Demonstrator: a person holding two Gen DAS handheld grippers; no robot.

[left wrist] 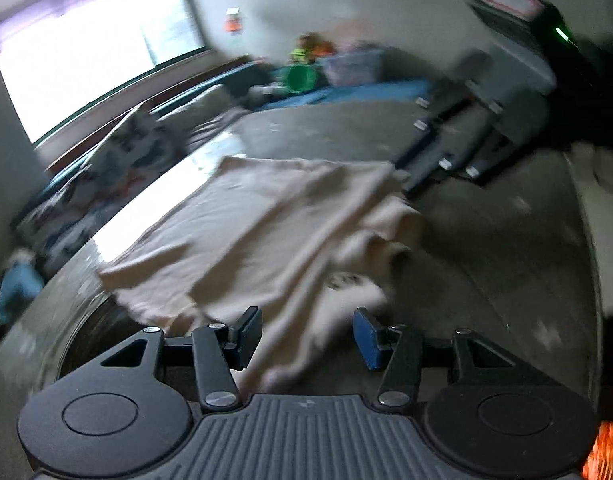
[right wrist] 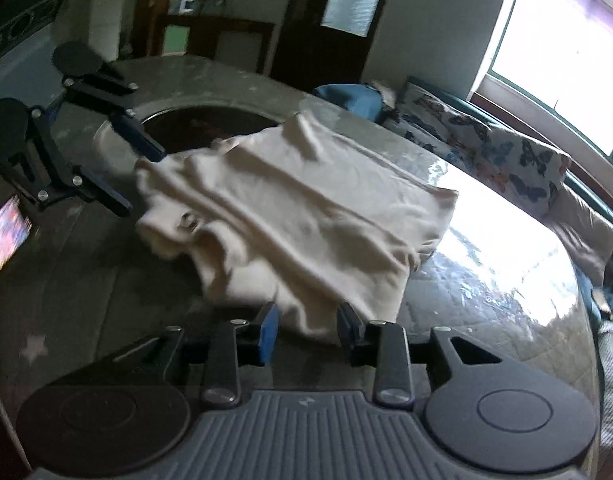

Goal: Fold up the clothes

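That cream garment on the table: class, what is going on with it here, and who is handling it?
A person is folding a cream garment spread, rumpled, on a grey table, working with a two-finger tool in each hand. The left tool is open at one end of the garment, and the right tool is open at the near edge. Neither has closed on the cloth. A butterfly-print cushion lies beyond the table.
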